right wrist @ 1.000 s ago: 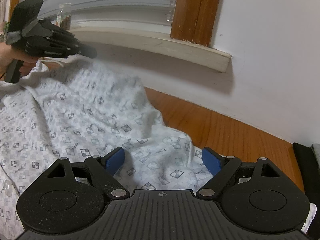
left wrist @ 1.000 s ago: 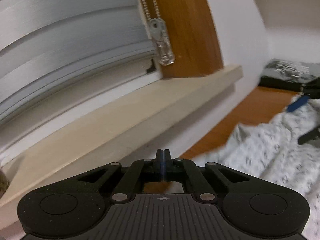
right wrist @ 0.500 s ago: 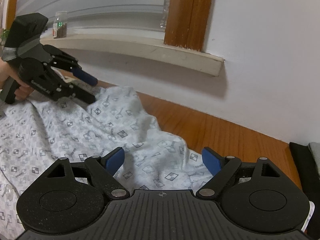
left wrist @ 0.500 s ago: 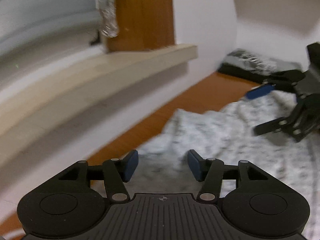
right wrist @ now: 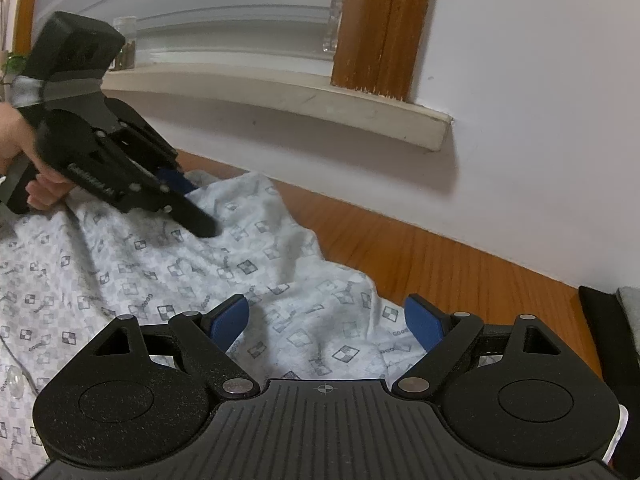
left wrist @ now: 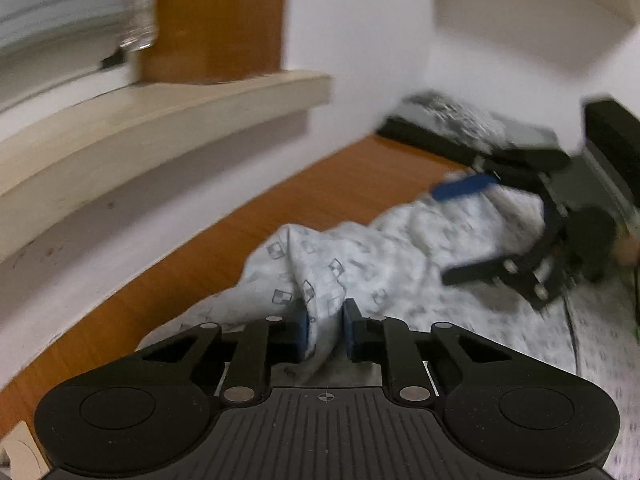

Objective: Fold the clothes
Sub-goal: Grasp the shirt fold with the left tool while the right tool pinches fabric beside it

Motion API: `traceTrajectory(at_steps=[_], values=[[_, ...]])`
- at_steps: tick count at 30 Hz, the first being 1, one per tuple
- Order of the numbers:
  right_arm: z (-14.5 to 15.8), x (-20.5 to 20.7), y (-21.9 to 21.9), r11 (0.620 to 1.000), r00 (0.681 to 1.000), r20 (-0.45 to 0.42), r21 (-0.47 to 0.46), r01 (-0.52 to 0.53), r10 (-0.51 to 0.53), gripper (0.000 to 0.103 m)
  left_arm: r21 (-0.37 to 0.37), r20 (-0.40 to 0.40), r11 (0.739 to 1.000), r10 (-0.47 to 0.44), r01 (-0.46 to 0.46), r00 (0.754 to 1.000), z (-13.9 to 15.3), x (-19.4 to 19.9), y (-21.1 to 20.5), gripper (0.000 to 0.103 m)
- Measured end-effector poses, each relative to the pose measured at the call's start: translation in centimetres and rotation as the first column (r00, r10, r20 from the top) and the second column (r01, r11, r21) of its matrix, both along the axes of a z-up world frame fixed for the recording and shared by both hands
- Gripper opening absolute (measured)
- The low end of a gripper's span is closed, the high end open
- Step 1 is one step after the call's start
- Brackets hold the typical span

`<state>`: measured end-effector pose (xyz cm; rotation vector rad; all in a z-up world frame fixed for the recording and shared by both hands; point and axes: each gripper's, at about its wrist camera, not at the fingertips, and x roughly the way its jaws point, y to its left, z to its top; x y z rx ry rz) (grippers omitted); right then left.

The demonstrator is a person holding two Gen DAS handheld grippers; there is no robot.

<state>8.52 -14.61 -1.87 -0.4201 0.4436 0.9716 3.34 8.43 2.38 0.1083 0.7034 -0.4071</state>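
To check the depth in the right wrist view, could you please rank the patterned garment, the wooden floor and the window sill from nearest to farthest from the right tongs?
1. Patterned garment, directly under the right tongs.
2. Wooden floor, beyond, right.
3. Window sill, farthest, up on the wall.

The left gripper (left wrist: pixel 325 330) is closing its jaws around a raised fold of the white patterned garment (left wrist: pixel 320 256) on the wooden surface (left wrist: pixel 280 216). Beyond, blurred, the right gripper (left wrist: pixel 464 232) hovers wide apart over the cloth.
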Motion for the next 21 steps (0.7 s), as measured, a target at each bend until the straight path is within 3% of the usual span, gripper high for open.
traceTrajectory(at_steps=[6, 11, 14, 17, 19, 21], values=[[0.1, 0.2, -0.2, 1.0, 1.0, -0.004, 0.009, -0.003, 0.003, 0.085, 0.091, 0.036, 0.995, -0.031, 0.028, 0.999, -0.1, -2.4, -0.9, 0.033], [0.4, 0.3, -0.4, 1.0, 1.0, 0.005, 0.014, 0.0, 0.0, 0.085, 0.099, 0.061, 0.995, -0.027, 0.021, 0.998, -0.2, -3.5, -1.0, 0.033], [0.7, 0.1, -1.2, 0.998, 0.999, 0.031, 0.065, 0.024, -0.026, 0.085, 0.096, 0.087, 0.995, -0.011, 0.003, 0.996, -0.5, -4.0, -1.0, 0.033], [1.1, 0.2, -2.0, 0.992, 0.998, 0.041, 0.119, 0.051, -0.056, 0.08, 0.087, 0.116, 0.996, 0.008, -0.018, 0.993, -1.1, -4.4, -1.0, 0.033], [1.2, 0.4, -1.5, 0.991, 0.999, 0.018, 0.127, 0.038, -0.04, 0.071, 0.088, 0.119, 0.996, 0.016, -0.027, 0.993, -1.2, -4.4, -1.0, 0.035], [1.5, 0.4, -0.3, 0.991, 1.0, -0.014, 0.129, 0.022, -0.021, 0.07, 0.097, 0.123, 0.995, 0.02, -0.032, 0.992, -1.2, -4.4, -1.2, 0.036]])
